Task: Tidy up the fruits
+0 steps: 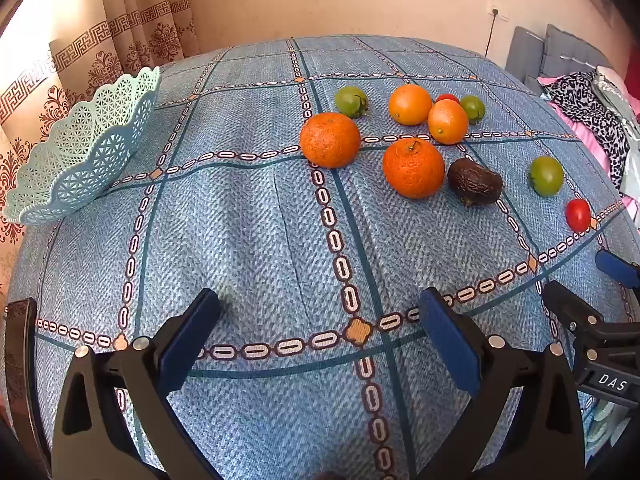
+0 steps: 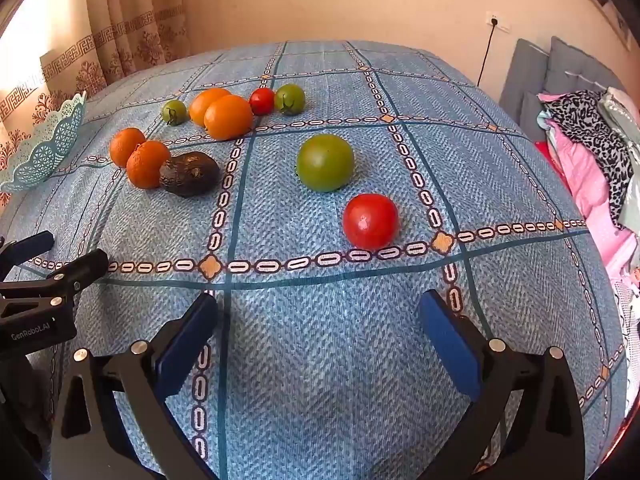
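Note:
Several fruits lie loose on a blue patterned tablecloth (image 1: 248, 240). Two rough tangerines (image 1: 330, 139) (image 1: 413, 168), two smooth oranges (image 1: 410, 104) (image 1: 447, 121) and a dark avocado (image 1: 474, 182) form a cluster, with green tomatoes (image 1: 351, 101) (image 1: 546, 175) and red tomatoes (image 1: 577, 215) around it. A mint lattice basket (image 1: 80, 152) stands empty at the far left. My left gripper (image 1: 320, 320) hovers open over bare cloth, short of the tangerines. My right gripper (image 2: 320, 316) is open too, just short of a red tomato (image 2: 370, 221) and a green tomato (image 2: 325, 162).
A curtain (image 1: 100, 40) hangs behind the basket. To the right of the table stands a grey padded headboard (image 2: 560, 68) with pink and leopard-print bedding (image 2: 592, 152). A cable runs down from a wall socket (image 2: 496, 22). The other gripper (image 1: 592, 320) shows at the right edge of the left wrist view.

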`<action>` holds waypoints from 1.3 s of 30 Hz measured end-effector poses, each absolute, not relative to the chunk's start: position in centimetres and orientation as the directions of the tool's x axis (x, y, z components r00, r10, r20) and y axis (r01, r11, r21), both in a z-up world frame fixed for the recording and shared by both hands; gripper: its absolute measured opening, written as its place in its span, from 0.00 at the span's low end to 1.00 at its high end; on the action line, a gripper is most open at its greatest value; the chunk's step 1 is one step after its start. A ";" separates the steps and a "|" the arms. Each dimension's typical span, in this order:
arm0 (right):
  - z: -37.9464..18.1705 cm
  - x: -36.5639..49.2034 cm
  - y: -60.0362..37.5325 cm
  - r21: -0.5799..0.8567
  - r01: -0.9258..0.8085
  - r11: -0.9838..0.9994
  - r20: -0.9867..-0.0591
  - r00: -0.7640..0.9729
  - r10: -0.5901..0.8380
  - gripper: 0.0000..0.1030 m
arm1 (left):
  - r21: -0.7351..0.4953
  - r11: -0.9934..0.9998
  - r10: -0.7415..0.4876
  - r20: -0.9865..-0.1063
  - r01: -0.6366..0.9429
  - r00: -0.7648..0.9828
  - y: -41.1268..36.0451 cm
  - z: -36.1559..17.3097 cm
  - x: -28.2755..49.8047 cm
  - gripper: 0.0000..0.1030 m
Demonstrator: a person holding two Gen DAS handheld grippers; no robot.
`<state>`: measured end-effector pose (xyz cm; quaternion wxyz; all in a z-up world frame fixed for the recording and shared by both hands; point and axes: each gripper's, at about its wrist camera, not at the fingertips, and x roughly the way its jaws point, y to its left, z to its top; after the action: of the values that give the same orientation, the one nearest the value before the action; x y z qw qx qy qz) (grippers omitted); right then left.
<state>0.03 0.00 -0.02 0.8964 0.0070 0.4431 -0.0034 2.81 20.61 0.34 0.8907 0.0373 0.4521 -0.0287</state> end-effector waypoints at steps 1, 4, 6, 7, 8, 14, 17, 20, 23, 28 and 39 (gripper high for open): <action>0.0 0.1 0.0 0.009 0.012 1.000 -0.795 0.607 -0.001 0.95 | 0.040 0.996 -0.017 -0.808 0.085 0.589 20.6 0.3 2.8 0.98; 0.0 0.2 0.0 0.007 0.012 1.000 -0.797 0.605 -0.002 0.95 | 0.045 0.995 -0.014 -0.807 0.085 0.590 20.6 0.3 2.8 0.98; 0.1 0.3 0.0 0.008 0.011 1.000 -0.799 0.602 0.000 0.95 | 0.043 0.995 -0.015 -0.807 0.085 0.590 20.6 0.3 2.8 0.98; -0.1 0.4 0.1 0.008 0.010 1.000 -0.796 0.605 0.000 0.95 | 0.043 0.996 -0.016 -0.807 0.085 0.590 20.6 0.3 2.8 0.98; -0.1 0.5 0.1 0.007 0.010 1.000 -0.796 0.605 0.000 0.95 | 0.043 0.995 -0.015 -0.807 0.085 0.590 20.6 0.3 2.8 0.98; -0.3 0.4 -0.2 0.011 0.009 1.000 -0.797 0.604 0.003 0.95 | 0.044 0.995 -0.015 -0.807 0.085 0.590 20.6 0.3 2.8 0.98; -0.4 0.3 -0.3 0.011 0.007 1.000 -0.798 0.603 0.004 0.95 | 0.045 0.995 -0.014 -0.808 0.085 0.589 20.6 0.3 2.8 0.98; -0.5 0.5 -0.2 0.010 0.001 1.000 -0.802 0.598 0.008 0.95 | 0.045 0.995 -0.014 -0.808 0.085 0.589 20.6 0.3 2.9 0.98; -0.5 0.4 -0.2 0.013 -0.008 1.000 -0.806 0.592 0.015 0.95 | 0.045 0.995 -0.014 -0.808 0.085 0.589 20.6 0.3 2.9 0.98; -0.6 0.4 0.0 0.008 -0.007 1.000 -0.805 0.593 0.011 0.95 | 0.042 0.996 -0.016 -0.809 0.085 0.588 20.6 0.3 2.9 0.98; -0.3 0.4 0.2 0.004 -0.008 1.000 -0.804 0.594 0.008 0.95 | 0.042 0.996 -0.016 -0.809 0.085 0.587 20.6 0.3 2.9 0.98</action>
<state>0.42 0.15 -0.28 0.8928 0.0000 0.4505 0.0043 2.89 20.63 0.30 0.8901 0.0380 0.4533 -0.0283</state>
